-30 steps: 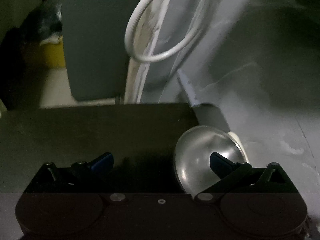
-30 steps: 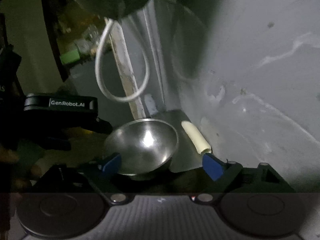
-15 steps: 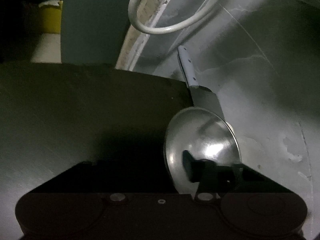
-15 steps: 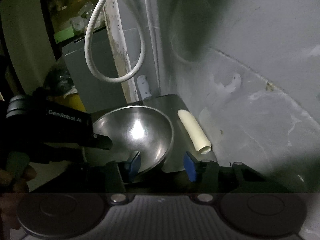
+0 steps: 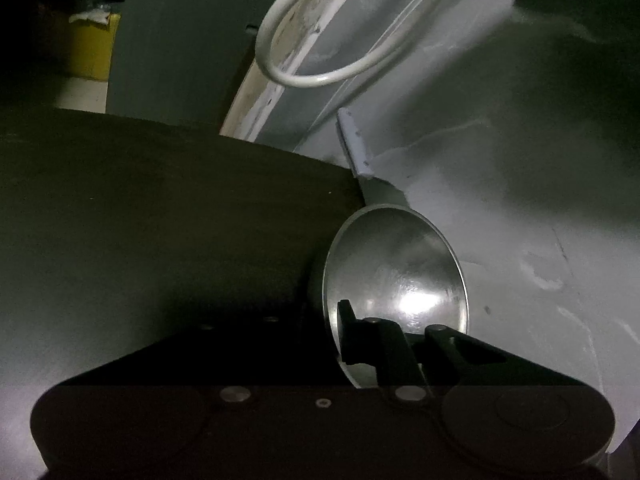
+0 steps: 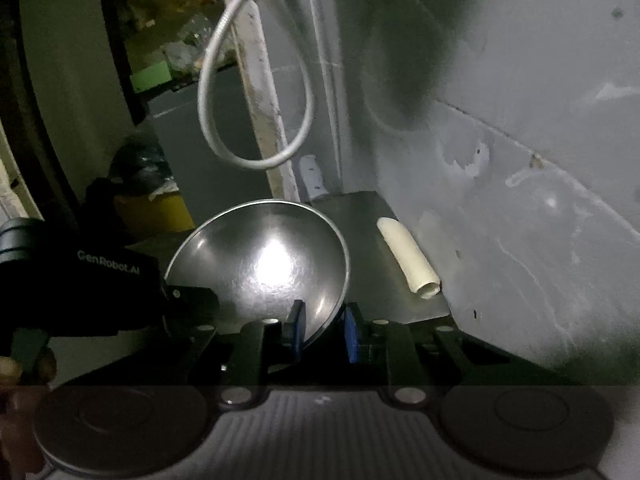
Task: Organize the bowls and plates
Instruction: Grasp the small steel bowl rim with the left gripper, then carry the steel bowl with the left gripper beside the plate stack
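Observation:
A shiny steel bowl [image 6: 264, 264] sits tilted at the corner of a dark counter, its hollow facing the right wrist camera. My right gripper [image 6: 324, 330] is closing its blue pads [image 6: 297, 328] on the bowl's near right rim, one pad inside and one outside. My left gripper [image 6: 188, 296], a black body marked GenRobot.AI, reaches in from the left onto the opposite rim. In the left wrist view the bowl [image 5: 394, 276] stands on edge. My left gripper [image 5: 332, 332] is closing on its wall. One dark finger [image 5: 346, 332] shows inside; the other is hidden behind the bowl.
A cream tube [image 6: 408, 258] lies on the counter [image 6: 360, 216] by the scuffed grey wall [image 6: 520, 200]. A white cable loop [image 6: 256, 120] hangs above the bowl. A yellow bin [image 6: 156, 212] and grey cabinet [image 5: 180, 40] stand beyond. Fingers of a hand [image 6: 8, 368] show at lower left.
Both grippers went from wide open to closed on the bowl's rim. The left gripper moved in closer and lower, and the bowl now tilts more toward the right camera.

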`<state>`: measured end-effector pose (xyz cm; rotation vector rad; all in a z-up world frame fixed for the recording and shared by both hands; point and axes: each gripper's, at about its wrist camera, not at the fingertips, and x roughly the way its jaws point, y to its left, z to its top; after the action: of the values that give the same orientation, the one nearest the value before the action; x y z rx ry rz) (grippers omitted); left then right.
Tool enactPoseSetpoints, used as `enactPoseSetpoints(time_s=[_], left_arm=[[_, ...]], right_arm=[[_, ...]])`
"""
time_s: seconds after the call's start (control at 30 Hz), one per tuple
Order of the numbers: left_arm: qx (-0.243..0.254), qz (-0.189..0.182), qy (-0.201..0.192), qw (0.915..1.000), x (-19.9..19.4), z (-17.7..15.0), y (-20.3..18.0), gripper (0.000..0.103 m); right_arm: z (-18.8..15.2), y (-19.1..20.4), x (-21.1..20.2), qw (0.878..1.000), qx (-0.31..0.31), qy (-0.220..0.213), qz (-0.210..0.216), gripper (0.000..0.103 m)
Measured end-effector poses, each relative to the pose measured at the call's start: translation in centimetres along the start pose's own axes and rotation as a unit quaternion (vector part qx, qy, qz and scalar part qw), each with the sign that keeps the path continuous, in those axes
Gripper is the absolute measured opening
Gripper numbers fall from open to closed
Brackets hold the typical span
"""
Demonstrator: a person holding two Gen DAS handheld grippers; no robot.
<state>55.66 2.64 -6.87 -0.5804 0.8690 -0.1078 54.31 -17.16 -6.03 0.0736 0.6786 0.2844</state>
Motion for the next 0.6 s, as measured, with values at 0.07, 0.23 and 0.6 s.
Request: enactPoseSetpoints(time_s=[0.07, 0.23, 0.6], left_arm=[[0.004, -0.01, -0.011, 0.9999, -1.4, -0.6, 0.1, 0.016], [0.022, -0.032, -0.029, 0.9988, -4.6, -2.3, -0.2, 0.016], [0.078, -0.082, -0.033, 0.993, -12.4, -7.6, -2.2, 0.018]], right_arm=[[-0.3, 0.3, -1.3, 1.0, 0.001, -0.01, 0.005, 0.023], [-1.3, 1.1, -5.2, 0.999, -0.002, -0.041, 0.009, 0.023], [-4.7, 1.7, -15.6, 0.997, 0.024, -0.072, 0.005, 0.024]])
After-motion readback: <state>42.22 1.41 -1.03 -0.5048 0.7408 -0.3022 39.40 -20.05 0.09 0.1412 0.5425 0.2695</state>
